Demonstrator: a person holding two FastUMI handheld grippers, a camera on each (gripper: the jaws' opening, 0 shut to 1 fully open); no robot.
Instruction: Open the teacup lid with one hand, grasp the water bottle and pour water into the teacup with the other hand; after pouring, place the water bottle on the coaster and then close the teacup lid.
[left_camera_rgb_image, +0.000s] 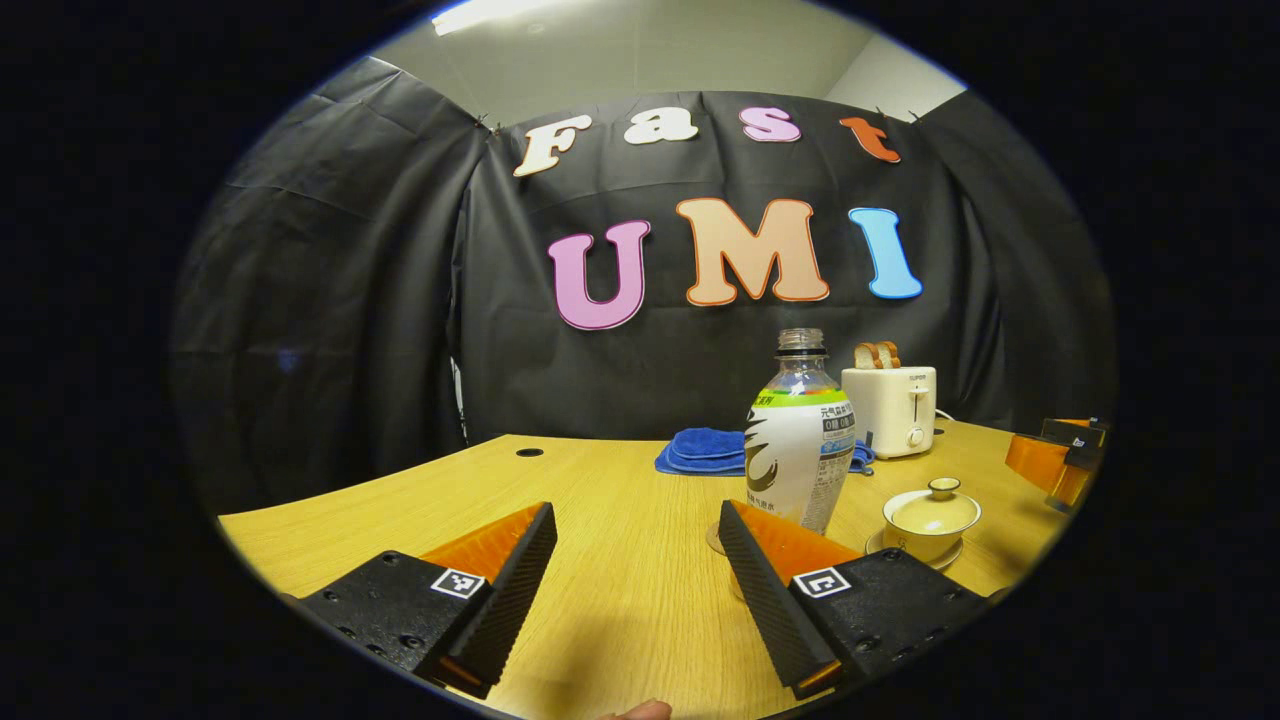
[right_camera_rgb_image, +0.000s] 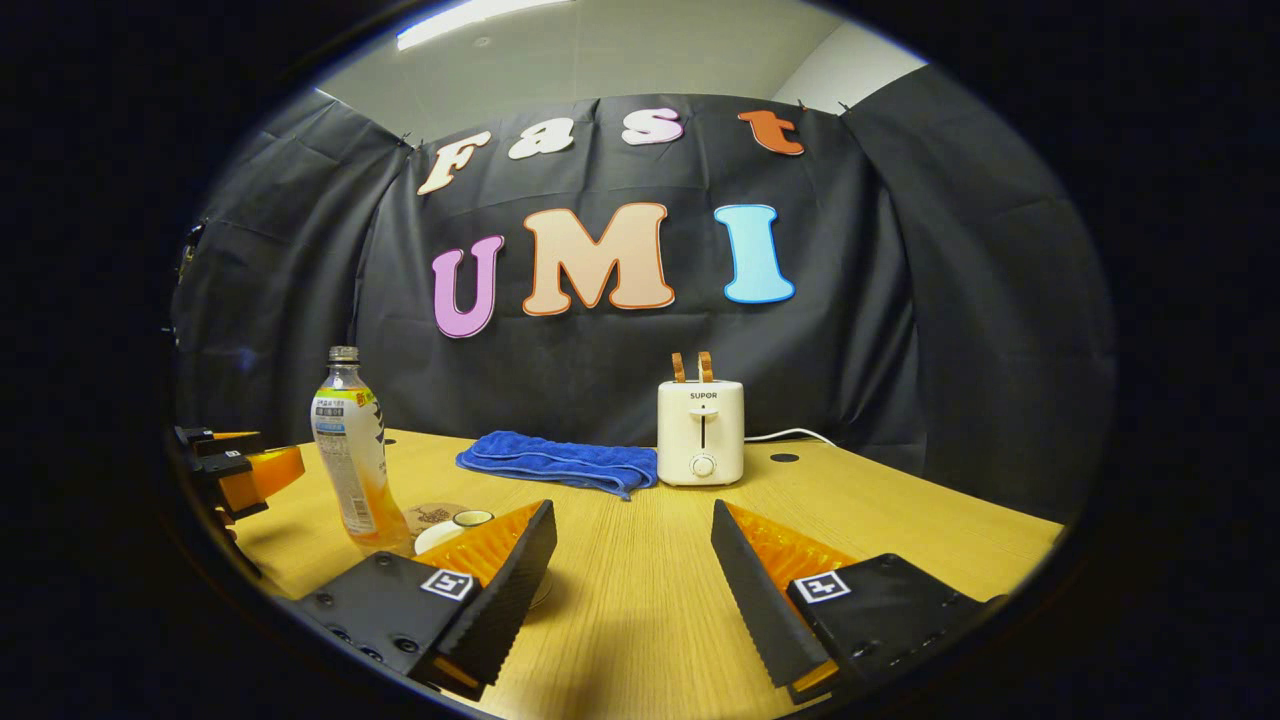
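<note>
your left gripper (left_camera_rgb_image: 637, 560) is spread wide, holding nothing; the bottle (left_camera_rgb_image: 800, 440) stands upright at one o'clock, nearest it. the lidded teacup (left_camera_rgb_image: 930, 518) sits at two o'clock. your right gripper (right_camera_rgb_image: 633, 560) also gapes, teacup at ten o'clock.

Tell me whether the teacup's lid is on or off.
On. In the left gripper view the lid sits squarely on the teacup, its knob pointing up, on a saucer beside the water bottle. No tool touches it.
</note>
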